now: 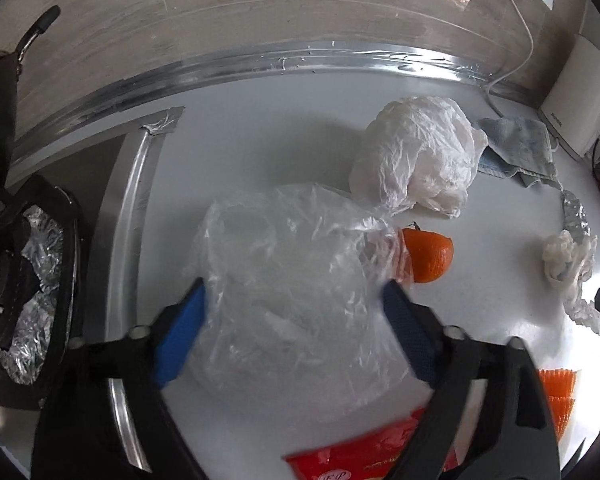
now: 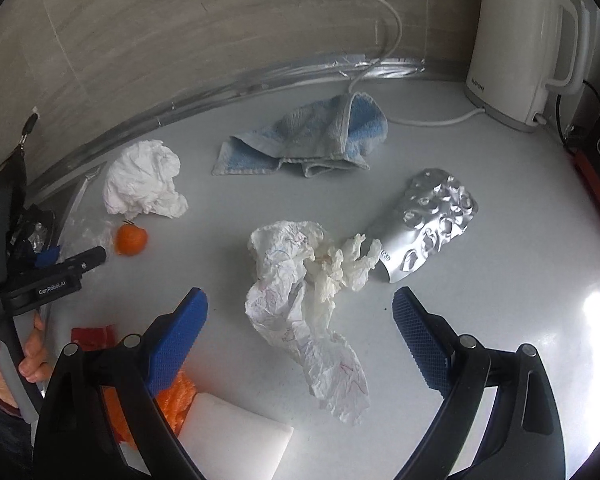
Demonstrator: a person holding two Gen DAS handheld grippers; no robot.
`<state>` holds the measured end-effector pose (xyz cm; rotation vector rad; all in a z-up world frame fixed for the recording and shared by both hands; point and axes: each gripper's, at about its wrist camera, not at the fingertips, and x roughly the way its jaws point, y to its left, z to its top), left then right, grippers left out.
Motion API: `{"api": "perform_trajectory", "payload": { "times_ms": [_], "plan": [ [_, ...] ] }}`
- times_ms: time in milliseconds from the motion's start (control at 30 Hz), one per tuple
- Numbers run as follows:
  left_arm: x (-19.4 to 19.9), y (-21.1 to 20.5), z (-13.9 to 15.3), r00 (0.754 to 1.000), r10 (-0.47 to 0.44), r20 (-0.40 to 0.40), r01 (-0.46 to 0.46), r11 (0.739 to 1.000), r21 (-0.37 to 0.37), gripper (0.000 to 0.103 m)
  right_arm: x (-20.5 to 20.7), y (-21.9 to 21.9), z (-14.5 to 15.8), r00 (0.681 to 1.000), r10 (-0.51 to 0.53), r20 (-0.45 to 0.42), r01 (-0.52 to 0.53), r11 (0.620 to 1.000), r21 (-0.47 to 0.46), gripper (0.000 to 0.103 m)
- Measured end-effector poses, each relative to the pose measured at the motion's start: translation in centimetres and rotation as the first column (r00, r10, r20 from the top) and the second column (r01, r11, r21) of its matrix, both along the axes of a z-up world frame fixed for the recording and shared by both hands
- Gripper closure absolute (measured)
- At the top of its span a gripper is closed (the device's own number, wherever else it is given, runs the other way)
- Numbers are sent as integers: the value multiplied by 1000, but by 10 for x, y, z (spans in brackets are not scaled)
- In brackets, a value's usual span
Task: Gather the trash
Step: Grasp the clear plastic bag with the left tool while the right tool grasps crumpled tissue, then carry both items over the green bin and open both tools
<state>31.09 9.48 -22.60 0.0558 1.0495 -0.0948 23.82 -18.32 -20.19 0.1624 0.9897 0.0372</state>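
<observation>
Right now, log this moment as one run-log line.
left gripper: open, astride clear bag | right gripper: open over tissue | nothing held

Both grippers share one build: the left gripper and right gripper have glossy black arms with round silver pins at the hinges and blue cross-hatched pads. White "GenRobot.AI" lettering marks the left one's black body, above a grey handle

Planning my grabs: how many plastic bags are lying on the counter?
2. A clear bag sits between the left hand-held gripper's fingers; a crumpled white bag lies behind it, near the towel. Others may be hidden.
</observation>
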Motion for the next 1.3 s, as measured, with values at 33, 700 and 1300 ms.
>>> {"api": "perform_trajectory", "payload": {
  "times_ms": [33,700,1300],
  "plan": [
    [0,-1,-1,1000,-7,-1,7,1000,3,35,0,1,-2,1000,0,-4,0,1000,0,10],
    [-31,22,46,996,-17,85,21,998,-54,82,34,11,-32,994,-29,-104,28,1000,-6,79],
    [-123,-5,111,983,-99,158,118,986,-117,82,-54,4,47,999,-21,43,20,999,32,91]
  ]
}}
